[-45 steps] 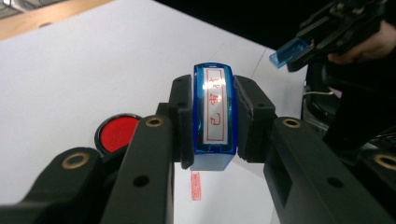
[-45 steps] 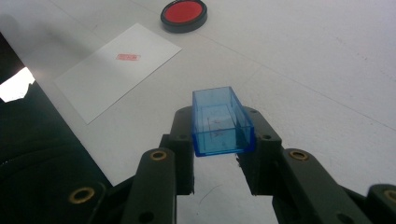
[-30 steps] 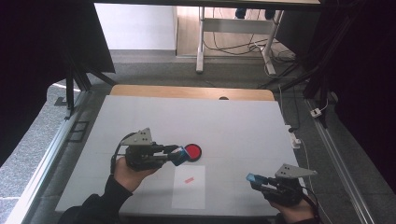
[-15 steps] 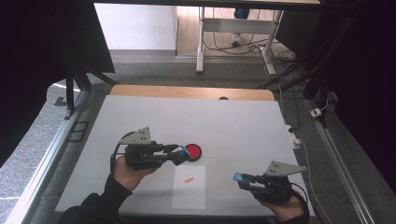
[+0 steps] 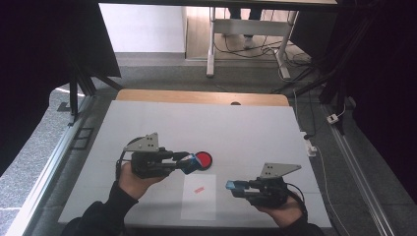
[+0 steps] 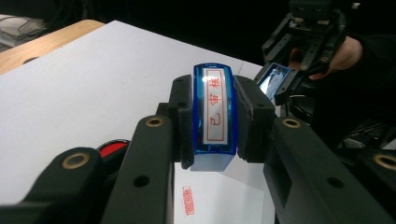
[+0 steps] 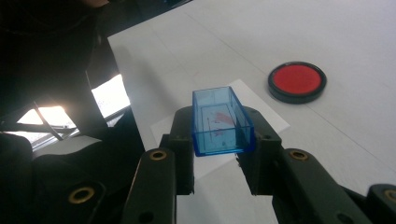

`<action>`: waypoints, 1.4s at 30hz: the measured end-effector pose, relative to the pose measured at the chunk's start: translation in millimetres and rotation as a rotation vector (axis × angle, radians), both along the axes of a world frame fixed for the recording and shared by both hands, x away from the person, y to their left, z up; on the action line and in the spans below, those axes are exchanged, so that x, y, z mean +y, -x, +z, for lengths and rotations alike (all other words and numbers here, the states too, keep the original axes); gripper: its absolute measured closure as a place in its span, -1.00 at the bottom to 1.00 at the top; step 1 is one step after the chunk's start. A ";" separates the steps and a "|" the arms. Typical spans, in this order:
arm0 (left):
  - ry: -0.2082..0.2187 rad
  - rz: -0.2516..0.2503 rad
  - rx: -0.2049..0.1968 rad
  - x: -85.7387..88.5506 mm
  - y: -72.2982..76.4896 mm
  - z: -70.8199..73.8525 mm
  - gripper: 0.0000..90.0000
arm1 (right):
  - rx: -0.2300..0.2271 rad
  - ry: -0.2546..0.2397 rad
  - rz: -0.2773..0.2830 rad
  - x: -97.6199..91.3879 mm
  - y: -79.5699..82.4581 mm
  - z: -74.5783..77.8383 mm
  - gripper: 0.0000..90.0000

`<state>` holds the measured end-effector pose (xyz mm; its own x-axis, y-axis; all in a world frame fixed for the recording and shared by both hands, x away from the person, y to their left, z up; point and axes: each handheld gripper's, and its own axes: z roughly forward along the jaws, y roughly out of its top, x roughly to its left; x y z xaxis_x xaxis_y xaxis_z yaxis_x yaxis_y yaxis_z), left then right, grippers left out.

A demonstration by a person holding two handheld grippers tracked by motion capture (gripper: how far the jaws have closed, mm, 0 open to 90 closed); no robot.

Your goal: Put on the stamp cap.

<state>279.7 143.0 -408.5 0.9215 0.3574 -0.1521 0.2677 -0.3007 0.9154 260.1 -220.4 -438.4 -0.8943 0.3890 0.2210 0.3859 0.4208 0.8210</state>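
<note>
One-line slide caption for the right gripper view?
Right tongs grip an empty blue stamp cap above stamped paper, red ink pad beyond.

A blue stamp (image 6: 214,116) with red characters, a clear blue cap (image 7: 222,121), a red, black-rimmed ink pad (image 7: 297,81).

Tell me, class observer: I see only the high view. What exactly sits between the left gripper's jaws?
Observer: A blue stamp, clamped by the left gripper; the left gripper view shows a white label with red characters on it.
Operator: And the right gripper?
Observer: The right gripper grips a clear blue cap, open side up, red ink smudges inside.
Operator: Anything on the paper?
Observer: A small red stamped mark on the white sheet.
</note>
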 end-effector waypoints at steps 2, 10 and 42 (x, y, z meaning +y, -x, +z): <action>0.001 -0.007 -0.005 0.5 0.0 1.5 0.57 | -0.003 -0.008 0.014 6.0 -2.8 0.8 0.53; 0.012 -0.039 -0.012 2.2 -0.5 4.5 0.57 | -0.020 -0.020 0.082 25.9 -10.7 3.6 0.53; 0.016 -0.214 -0.080 -1.4 4.9 9.0 0.57 | -0.037 -0.020 0.301 91.1 -32.0 -1.2 0.53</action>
